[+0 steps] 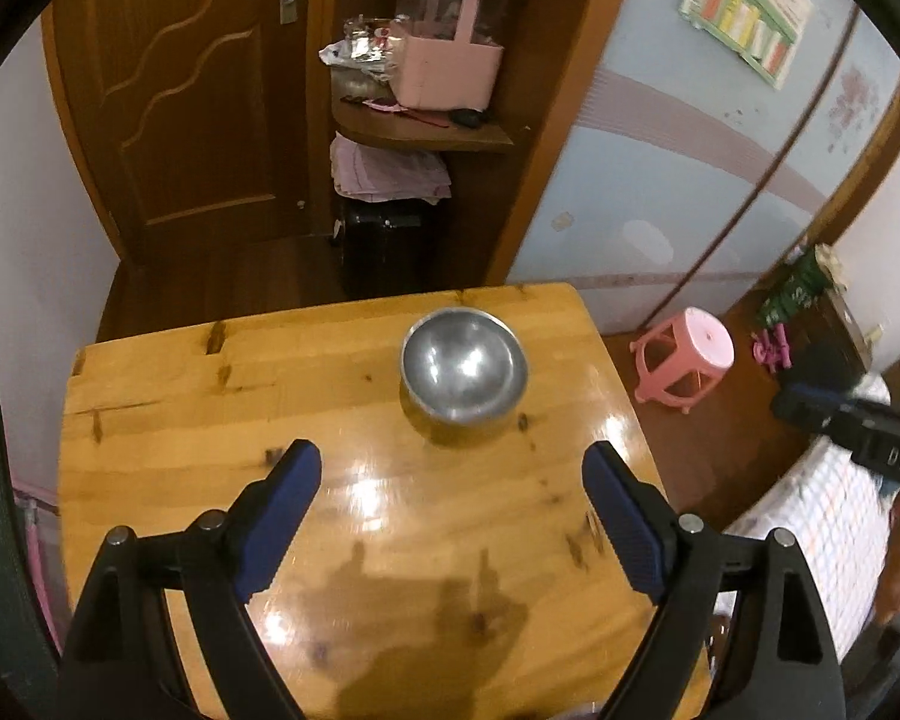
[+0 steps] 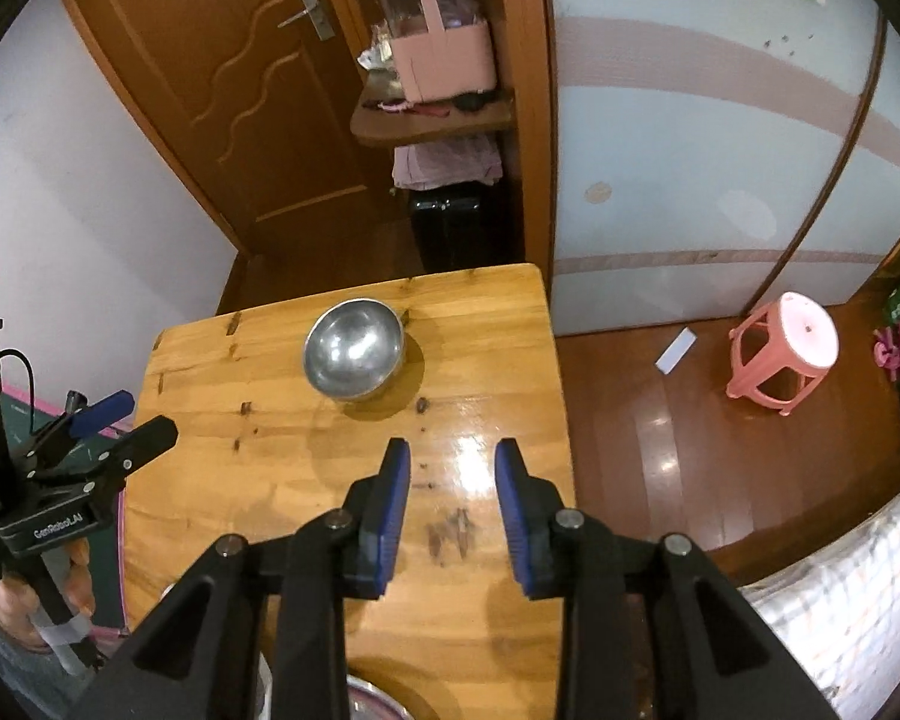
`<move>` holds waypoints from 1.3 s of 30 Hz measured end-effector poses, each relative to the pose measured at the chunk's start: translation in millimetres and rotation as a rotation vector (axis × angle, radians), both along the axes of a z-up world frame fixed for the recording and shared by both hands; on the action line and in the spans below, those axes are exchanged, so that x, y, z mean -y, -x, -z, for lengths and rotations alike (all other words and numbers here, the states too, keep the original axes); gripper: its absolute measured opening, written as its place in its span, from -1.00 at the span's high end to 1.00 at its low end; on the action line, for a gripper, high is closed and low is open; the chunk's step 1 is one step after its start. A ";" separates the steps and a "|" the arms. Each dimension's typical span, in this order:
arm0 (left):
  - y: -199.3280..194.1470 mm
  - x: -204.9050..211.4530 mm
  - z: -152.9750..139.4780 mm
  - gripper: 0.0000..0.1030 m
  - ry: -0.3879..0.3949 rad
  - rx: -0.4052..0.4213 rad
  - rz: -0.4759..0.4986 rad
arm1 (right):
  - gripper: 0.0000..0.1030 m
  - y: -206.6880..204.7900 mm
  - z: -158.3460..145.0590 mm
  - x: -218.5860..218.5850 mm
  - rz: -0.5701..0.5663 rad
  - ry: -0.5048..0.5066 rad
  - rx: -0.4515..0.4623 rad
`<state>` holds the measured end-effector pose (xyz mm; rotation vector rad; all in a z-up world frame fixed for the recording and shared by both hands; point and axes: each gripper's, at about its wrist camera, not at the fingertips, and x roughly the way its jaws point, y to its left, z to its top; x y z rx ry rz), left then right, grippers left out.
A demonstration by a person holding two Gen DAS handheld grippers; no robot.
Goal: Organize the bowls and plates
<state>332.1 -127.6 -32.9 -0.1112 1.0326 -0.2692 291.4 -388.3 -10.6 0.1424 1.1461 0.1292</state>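
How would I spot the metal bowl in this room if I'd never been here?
Find the glossy wooden table in front of the brown door. Toward its far edge sits the metal bowl, upright and empty, ahead of both open tongs. It is the only shiny silver, round thing standing on that tabletop; the pink stool is down on the floor.

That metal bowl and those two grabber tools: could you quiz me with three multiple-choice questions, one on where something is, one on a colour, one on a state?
1. Where is the metal bowl?
A. on the wooden table
B. on the floor
C. on the stool

2. What colour is the stool?
A. green
B. pink
C. white

3. How is the left gripper?
A. shut on the bowl
B. open and holding nothing
C. shut on a plate

Answers: 1 A, the bowl sits toward the table's far edge. 2 B, the plastic stool on the floor is pink. 3 B, its jaws stand wide apart above the tabletop, short of the bowl.
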 end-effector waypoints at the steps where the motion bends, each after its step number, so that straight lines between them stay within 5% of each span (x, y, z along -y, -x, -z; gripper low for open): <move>1: -6.9 -0.2 6.6 -0.71 0.007 0.002 -0.009 | 0.43 -7.0 8.0 -1.0 -0.002 -0.032 0.000; 12: -61.7 -6.5 95.1 -0.71 0.053 -0.049 -0.137 | 0.43 -65.9 103.8 -29.1 0.099 -0.235 -0.054; 18: -83.7 -12.9 124.9 -0.71 0.075 -0.082 -0.171 | 0.43 -86.9 136.5 -27.9 0.186 -0.253 -0.066; 30: -115.8 -0.9 156.6 -0.70 0.092 -0.117 -0.121 | 0.43 -115.1 169.6 -46.0 0.161 -0.212 -0.108; 36: -118.9 8.9 161.2 -0.36 0.060 -0.126 -0.085 | 0.56 -118.3 181.0 -58.0 0.137 -0.169 -0.164; 39: -121.5 13.7 162.8 0.04 0.055 -0.149 -0.051 | 0.76 -119.1 179.1 -61.8 0.112 -0.168 -0.168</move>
